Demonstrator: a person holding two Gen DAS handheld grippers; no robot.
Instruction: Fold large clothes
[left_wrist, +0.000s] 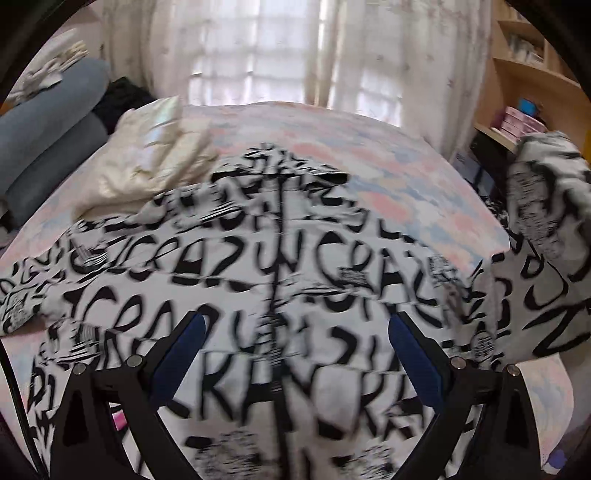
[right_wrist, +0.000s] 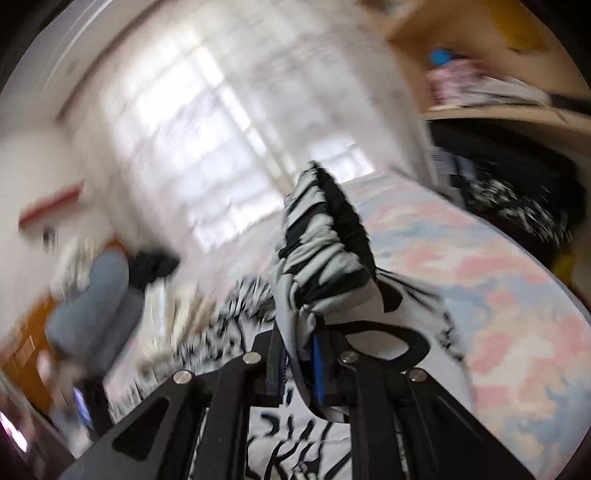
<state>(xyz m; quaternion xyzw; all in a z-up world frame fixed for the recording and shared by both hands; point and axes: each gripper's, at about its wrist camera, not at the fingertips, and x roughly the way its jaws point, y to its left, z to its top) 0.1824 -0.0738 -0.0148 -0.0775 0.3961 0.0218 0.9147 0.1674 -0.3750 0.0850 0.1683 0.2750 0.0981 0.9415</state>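
Two views were recorded, and the left wrist view was taken first. A large white jacket printed with bold black lettering was seen spread across a bed covered in a pastel pink, blue and white patterned sheet. The left gripper was held above the garment with its jaws set wide apart, and nothing was gripped between the blue pads. One sleeve of the jacket was raised off the bed at the right edge. A cream satin quilted item was laid beside the jacket's upper left, and grey-blue cushions were stacked further left. Sheer curtains and wooden shelving were visible behind.

From the right wrist view, heavily blurred, the right gripper was found nearly closed, its jaws clamped on the bunched sleeve end with a black ribbed cuff, which was lifted clear of the sheet. The remainder of the jacket was lying below the gripper.
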